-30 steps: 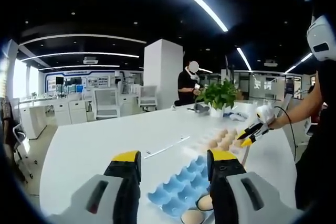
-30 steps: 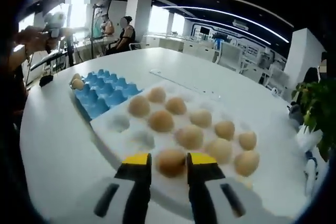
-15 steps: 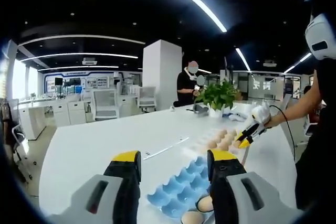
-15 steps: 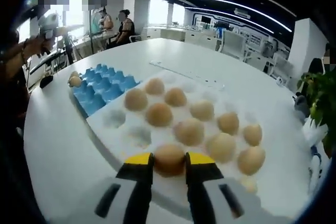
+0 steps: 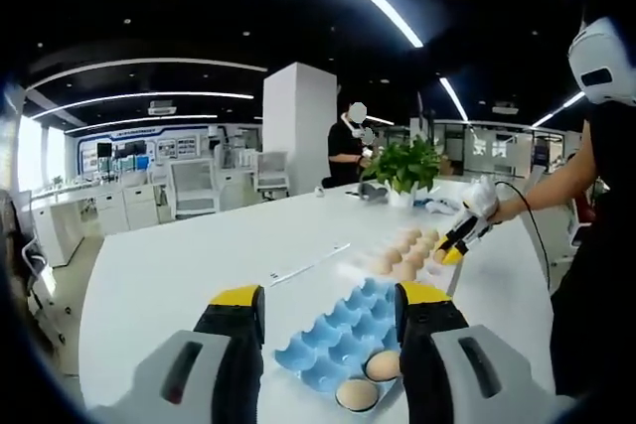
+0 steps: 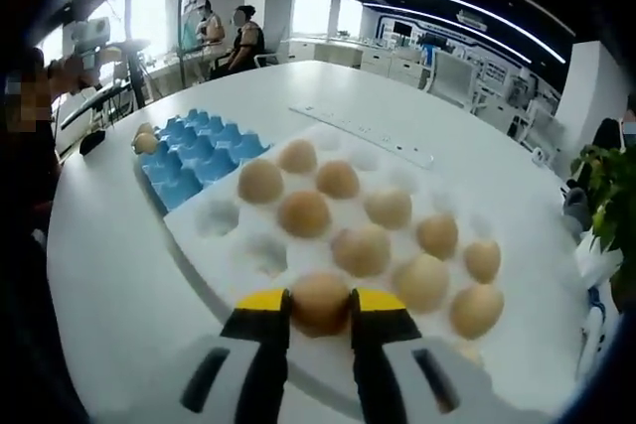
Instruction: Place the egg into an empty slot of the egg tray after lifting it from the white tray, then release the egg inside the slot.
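Right gripper (image 6: pixel 319 307) first: its two yellow-tipped jaws are pinched on a brown egg (image 6: pixel 320 301), one jaw touching each side, at the near edge of the white tray (image 6: pixel 231 242). Whether the egg is clear of its cup or just sitting in it cannot be told. Just past it, the white tray carries more brown eggs in its cups, with a few empty cups on the near left side. Beside the white tray, touching or almost touching its left edge, lies the blue egg tray (image 6: pixel 196 159), and two eggs (image 6: pixel 146 138) sit at its far left end. The rest of its slots are bare. Both trays rest on the broad white table (image 6: pixel 109 275). Further back, a long thin white strip (image 6: pixel 360 134) lies on the table beyond the white tray.

Over to the left gripper view: the left gripper (image 5: pixel 328 310) is spread wide, nothing between its jaws, held above the near end of the blue egg tray, where the same two eggs show between the jaws. Across the table the right gripper reaches down to the white tray, held by a person's hand (image 5: pixel 483 196). Far end of the table, a green potted plant (image 5: pixel 402 168); behind it, people stand by a white pillar (image 5: pixel 295 126).
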Demonstrator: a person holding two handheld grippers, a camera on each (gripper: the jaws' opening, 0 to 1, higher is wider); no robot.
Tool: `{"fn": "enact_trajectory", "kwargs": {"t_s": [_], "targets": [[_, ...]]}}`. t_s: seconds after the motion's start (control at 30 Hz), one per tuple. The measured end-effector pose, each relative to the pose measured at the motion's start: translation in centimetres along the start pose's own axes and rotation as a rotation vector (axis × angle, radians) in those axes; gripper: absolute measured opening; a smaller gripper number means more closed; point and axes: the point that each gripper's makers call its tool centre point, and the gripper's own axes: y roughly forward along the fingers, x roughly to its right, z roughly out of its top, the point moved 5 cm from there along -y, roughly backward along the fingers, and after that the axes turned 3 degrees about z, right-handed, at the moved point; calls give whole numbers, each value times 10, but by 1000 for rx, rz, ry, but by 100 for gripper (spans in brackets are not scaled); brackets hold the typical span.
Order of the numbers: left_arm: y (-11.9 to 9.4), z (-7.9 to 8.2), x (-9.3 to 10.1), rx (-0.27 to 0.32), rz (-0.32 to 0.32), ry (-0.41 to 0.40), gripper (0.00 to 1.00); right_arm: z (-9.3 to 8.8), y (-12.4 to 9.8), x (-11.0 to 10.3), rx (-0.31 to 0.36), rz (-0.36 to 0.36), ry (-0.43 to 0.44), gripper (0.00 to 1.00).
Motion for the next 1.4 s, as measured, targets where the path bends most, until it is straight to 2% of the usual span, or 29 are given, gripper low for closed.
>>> {"fn": "enact_trajectory", "kwargs": {"t_s": [0.17, 0.4, 0.6, 0.8, 1.03, 1.4], "targets": [[-3, -8, 7, -47, -33, 16, 54, 0, -2, 0, 23, -21, 15, 23], [-10, -18, 17, -92, -72, 23, 54, 1, -1, 0, 17, -21, -10, 23], [-15, -20, 22, -107, -98, 24, 54, 2, -3, 0, 17, -20, -34, 23], [-19, -15, 24, -90, -102, 19, 54, 4, -6, -2, 23, -19, -57, 22], [-22, -19, 30, -106, -127, 20, 53, 12, -18, 0, 62, -36, -55, 22], [-24, -21, 26, -117, -108, 27, 54, 28, -32, -5, 104, -33, -84, 22]]}}
